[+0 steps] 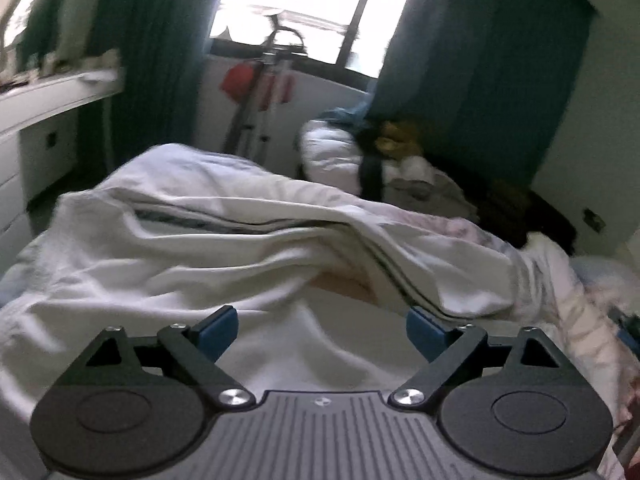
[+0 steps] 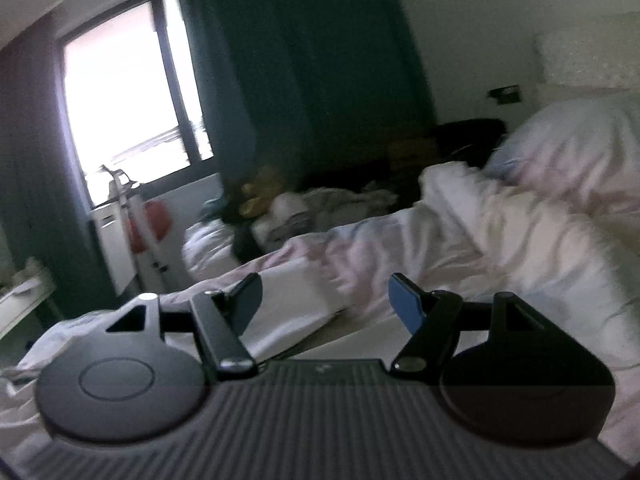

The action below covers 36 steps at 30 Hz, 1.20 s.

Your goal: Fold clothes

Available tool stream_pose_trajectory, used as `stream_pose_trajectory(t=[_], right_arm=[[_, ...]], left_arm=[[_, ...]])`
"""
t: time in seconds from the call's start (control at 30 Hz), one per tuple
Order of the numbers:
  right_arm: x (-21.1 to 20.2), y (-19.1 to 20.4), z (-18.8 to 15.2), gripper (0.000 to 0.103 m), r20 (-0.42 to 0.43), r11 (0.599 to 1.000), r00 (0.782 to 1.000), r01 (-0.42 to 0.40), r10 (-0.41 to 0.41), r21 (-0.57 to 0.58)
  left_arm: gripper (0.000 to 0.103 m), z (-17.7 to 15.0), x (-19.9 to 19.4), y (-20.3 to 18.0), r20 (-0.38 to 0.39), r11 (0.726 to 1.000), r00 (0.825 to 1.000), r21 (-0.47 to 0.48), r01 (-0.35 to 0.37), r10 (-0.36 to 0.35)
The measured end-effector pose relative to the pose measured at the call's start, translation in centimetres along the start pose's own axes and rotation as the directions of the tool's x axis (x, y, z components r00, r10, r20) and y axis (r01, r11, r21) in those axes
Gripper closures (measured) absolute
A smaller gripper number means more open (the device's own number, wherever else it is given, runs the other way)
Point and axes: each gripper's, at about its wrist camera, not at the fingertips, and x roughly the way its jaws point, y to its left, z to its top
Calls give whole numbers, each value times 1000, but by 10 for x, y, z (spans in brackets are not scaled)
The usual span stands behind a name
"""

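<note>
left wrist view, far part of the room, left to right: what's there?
White drawers → left curtain → window → red-and-metal stand → right curtain → wall socket.

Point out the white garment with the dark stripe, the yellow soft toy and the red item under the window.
white garment [image 1: 224, 248]: left wrist view, on its rumpled middle.
yellow soft toy [image 2: 260, 194]: right wrist view, on its body.
red item [image 1: 238, 80]: left wrist view, on its rounded front.

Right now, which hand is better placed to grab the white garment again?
Probably the left gripper: its open fingers face the white garment close ahead. The right gripper, also open, faces mostly bedding.
</note>
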Motion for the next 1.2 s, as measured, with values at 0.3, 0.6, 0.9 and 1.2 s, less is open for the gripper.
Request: stream_pose_trajectory(t=[0.3, 0.6, 0.9, 1.2], right_arm=[[21, 38, -17, 31, -63, 983, 983, -176, 173, -53], [59, 60, -30, 31, -113, 965, 959, -262, 259, -14], [130, 32, -57, 30, -209, 960, 944, -221, 254, 170], [193, 1, -71, 31, -311, 928, 918, -134, 248, 347]], left_arm=[[0, -30, 61, -42, 9, 992, 999, 115, 46, -48], [0, -53, 86, -37, 25, 987, 999, 156, 30, -35], [0, -66, 105, -31, -33, 993, 999, 115, 14, -10], [0, -81, 122, -32, -73, 991, 997, 132, 21, -11]])
